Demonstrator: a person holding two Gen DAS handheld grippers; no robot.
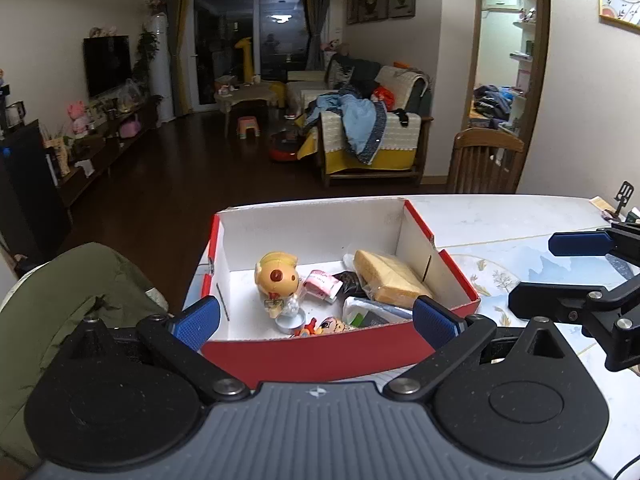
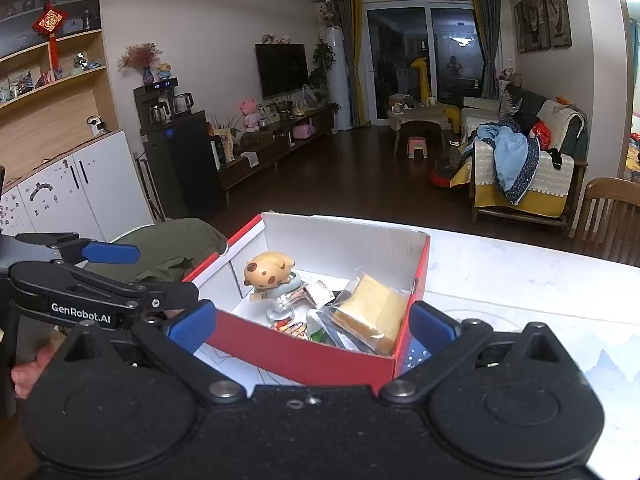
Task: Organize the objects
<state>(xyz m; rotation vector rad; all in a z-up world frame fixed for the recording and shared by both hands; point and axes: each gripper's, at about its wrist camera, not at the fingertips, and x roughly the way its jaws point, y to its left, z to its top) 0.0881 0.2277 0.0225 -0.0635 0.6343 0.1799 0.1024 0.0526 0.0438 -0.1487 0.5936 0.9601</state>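
Note:
A red cardboard box (image 1: 312, 354) with white inside stands on the table; it also shows in the right wrist view (image 2: 296, 354). In it lie a yellow round-headed toy figure (image 1: 278, 278), a bagged slice of bread (image 1: 388, 278), a pink packet (image 1: 320, 285), a dark packet, a small doll face and other small items. My left gripper (image 1: 318, 320) is open and empty, its fingers wide apart before the box's near wall. My right gripper (image 2: 310, 326) is open and empty, just before the box's near corner. The toy (image 2: 266, 270) and bread (image 2: 372, 310) show in the right wrist view.
The box sits near the left edge of a white marble-pattern table (image 1: 500, 220). A chair draped with a green jacket (image 1: 80, 280) stands left of the table. A wooden chair (image 1: 486, 160) stands at the far side. A small black stand (image 1: 623, 196) is at the far right.

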